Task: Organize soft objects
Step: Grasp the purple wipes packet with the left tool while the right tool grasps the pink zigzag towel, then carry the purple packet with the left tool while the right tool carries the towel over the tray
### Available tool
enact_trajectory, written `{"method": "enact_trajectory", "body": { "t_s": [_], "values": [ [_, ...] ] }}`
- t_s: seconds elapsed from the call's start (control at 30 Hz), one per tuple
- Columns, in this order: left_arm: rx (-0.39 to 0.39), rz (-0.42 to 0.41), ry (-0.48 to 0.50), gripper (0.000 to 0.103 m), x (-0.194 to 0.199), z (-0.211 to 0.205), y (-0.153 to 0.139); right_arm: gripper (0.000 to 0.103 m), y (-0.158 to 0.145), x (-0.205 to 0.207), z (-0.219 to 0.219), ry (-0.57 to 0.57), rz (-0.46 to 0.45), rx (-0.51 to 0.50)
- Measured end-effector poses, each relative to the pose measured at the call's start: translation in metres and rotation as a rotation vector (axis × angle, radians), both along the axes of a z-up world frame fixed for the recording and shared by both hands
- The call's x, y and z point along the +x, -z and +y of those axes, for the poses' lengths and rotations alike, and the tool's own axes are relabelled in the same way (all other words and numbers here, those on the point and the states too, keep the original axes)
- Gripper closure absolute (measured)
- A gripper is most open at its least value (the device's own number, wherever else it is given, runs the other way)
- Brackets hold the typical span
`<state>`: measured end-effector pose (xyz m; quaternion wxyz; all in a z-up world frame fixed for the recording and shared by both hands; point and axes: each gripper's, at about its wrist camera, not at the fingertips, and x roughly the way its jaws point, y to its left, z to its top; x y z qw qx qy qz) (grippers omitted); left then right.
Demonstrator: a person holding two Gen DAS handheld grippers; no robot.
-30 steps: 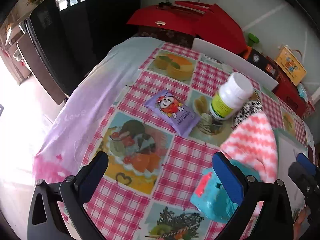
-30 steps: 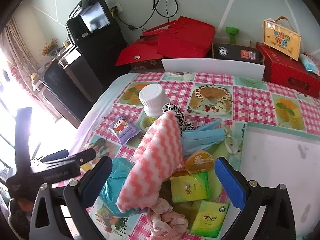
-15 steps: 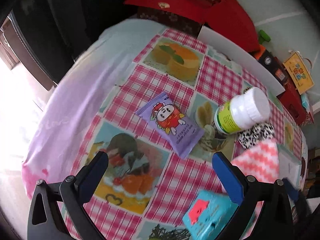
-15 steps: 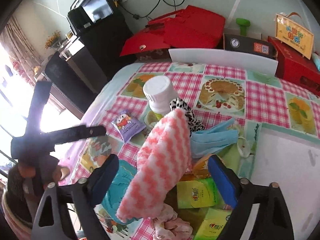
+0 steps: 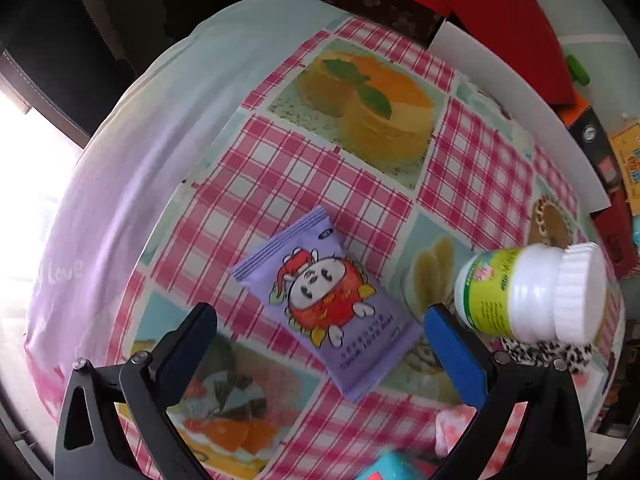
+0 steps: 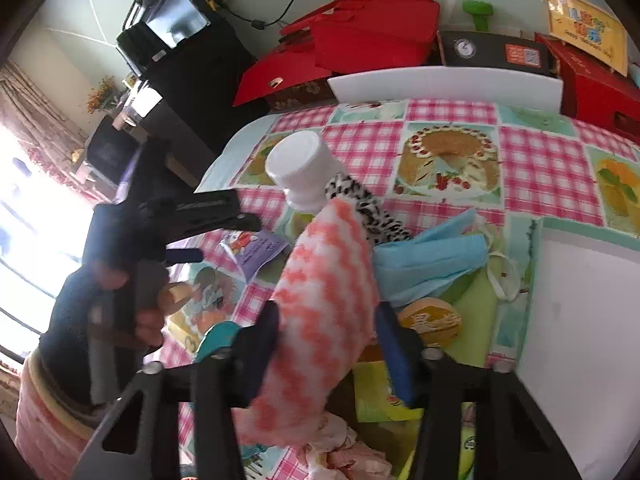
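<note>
A pink-and-white zigzag cloth stands up from the pile on the checked tablecloth. My right gripper has its jaws closing, both pads touching the cloth's sides. In the left wrist view only a corner of that cloth shows. My left gripper hangs open, pointing steeply down over a purple snack packet that lies flat and untouched between its fingers. The right wrist view shows the left gripper in a person's hand above the packet.
A white bottle stands behind the cloth beside a leopard-print fabric. Blue face masks, an orange round item, green packets, a teal pouch and a white tray crowd the right.
My left gripper has moved over the purple packet and sunk toward it. The right jaws have narrowed from wide open until they meet the zigzag cloth.
</note>
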<state>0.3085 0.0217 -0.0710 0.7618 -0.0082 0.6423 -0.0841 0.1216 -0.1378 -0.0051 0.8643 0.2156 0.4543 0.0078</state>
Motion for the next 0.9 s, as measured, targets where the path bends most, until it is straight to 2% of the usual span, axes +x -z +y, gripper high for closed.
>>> {"method": "enact_trajectory", "body": {
  "t_s": [0.2, 0.33, 0.37, 0.4, 0.47, 0.6, 0.73, 0.83, 0.9],
  "values": [
    [0.038, 0.008, 0.009, 0.002, 0.01, -0.009, 0.015, 0.088, 0.006, 0.001, -0.001, -0.01, 0.002, 0.016],
    [0.068, -0.009, 0.017, 0.015, 0.014, -0.017, 0.024, 0.089, 0.008, 0.001, -0.007, 0.006, 0.009, 0.005],
    [0.076, -0.016, 0.023, 0.018, 0.013, -0.019, 0.023, 0.089, 0.007, 0.001, -0.007, 0.009, 0.01, -0.002],
    [0.089, -0.025, 0.031, 0.027, 0.011, -0.022, 0.023, 0.089, 0.008, 0.001, -0.008, 0.012, 0.014, -0.008],
    [0.102, -0.034, 0.047, 0.031, 0.007, -0.027, 0.02, 0.093, 0.01, 0.001, -0.01, 0.014, 0.022, -0.012],
    [0.105, -0.046, 0.073, 0.046, -0.003, -0.034, 0.014, 0.093, 0.015, 0.002, -0.01, 0.011, 0.039, -0.009],
    [0.076, -0.046, 0.07, 0.054, -0.009, -0.03, 0.011, 0.095, 0.017, 0.002, -0.012, 0.004, 0.039, 0.005],
    [0.026, -0.05, 0.047, 0.055, -0.016, -0.021, 0.003, 0.096, 0.015, 0.0, -0.012, 0.004, 0.032, 0.042],
    [0.008, -0.083, 0.032, 0.056, -0.021, -0.016, -0.008, 0.096, 0.011, -0.002, -0.013, -0.005, 0.014, 0.066]
  ]
}}
